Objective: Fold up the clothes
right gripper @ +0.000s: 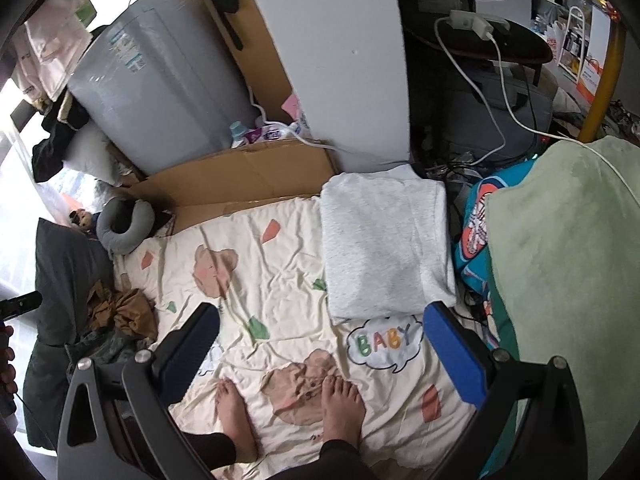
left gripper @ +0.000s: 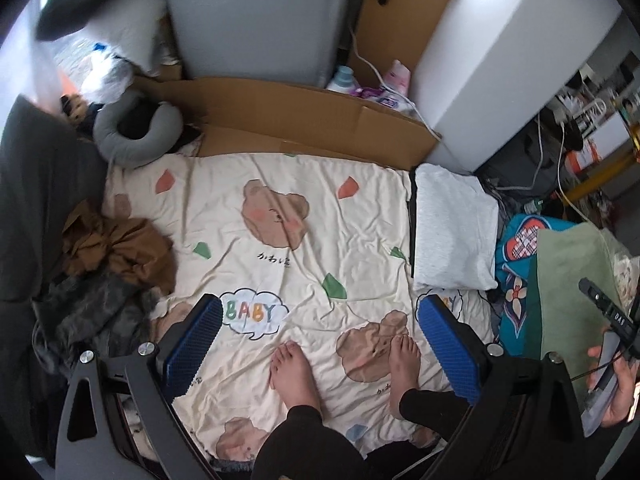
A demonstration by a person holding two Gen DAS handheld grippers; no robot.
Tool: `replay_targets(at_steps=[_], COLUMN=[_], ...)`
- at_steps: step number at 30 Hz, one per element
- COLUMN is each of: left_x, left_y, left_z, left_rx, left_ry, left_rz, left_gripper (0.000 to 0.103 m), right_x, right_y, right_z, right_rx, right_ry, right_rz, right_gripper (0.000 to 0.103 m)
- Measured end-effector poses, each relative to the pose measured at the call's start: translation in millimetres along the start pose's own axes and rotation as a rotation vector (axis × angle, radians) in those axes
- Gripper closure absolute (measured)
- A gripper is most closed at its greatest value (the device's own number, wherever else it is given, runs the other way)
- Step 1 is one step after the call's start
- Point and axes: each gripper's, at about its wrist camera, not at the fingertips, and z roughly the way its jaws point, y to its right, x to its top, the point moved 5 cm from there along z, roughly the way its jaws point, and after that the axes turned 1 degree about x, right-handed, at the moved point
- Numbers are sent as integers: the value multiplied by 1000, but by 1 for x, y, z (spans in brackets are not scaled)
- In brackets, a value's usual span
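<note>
1 grey garment (right gripper: 384, 244) lies folded right of the sheet (left gripper: 280, 208); a crumpled pile (left gripper: 116, 252) waits left. Left gripper (left gripper: 320, 356) and right gripper (right gripper: 324, 356) gape wide, empty.

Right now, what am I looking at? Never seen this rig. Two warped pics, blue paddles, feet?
No robot here: a person stands barefoot on a cream sheet and holds one two-finger gripper in each hand. Each picture comes from a fisheye camera on a gripper, looking along its blue-padded fingers. The first shows the left gripper, the second the right gripper. Both are open and hold nothing. On the sheet lie a folded grey garment at the right edge and a crumpled brown garment on a dark pile at the left. A grey neck pillow sits at the far left corner.
</note>
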Motion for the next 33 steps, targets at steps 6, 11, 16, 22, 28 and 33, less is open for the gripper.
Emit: replay_targets(at_steps=[6, 11, 16, 22, 28, 33], left_x=[-22, -45, -63, -80, -97, -113], left_y=[-16, -25, -26, -40, -53, -56], left_z=[-23, -34, -48, -59, -58, -46], left_rx=[14, -5, -20, -3, 22, 40], left_ry=[15, 17, 54, 106, 150, 153], left_rz=[-13, -52, -58, -102, -149, -173], left_gripper=[5, 5, 5, 5, 5, 5], right_x=[-11, -19, -26, -31, -42, -52], right_y=[-21, -36, -52, -68, -87, -99], right_z=[-16, -29, -38, -45, -47, -46], right_rx=[18, 26, 37, 48, 69, 79], right_ry=[-7, -2, -4, 7, -1, -13], right_rz=[-30, -64, -98, -109, -140, -147], right_gripper=[0, 0, 0, 0, 0, 0])
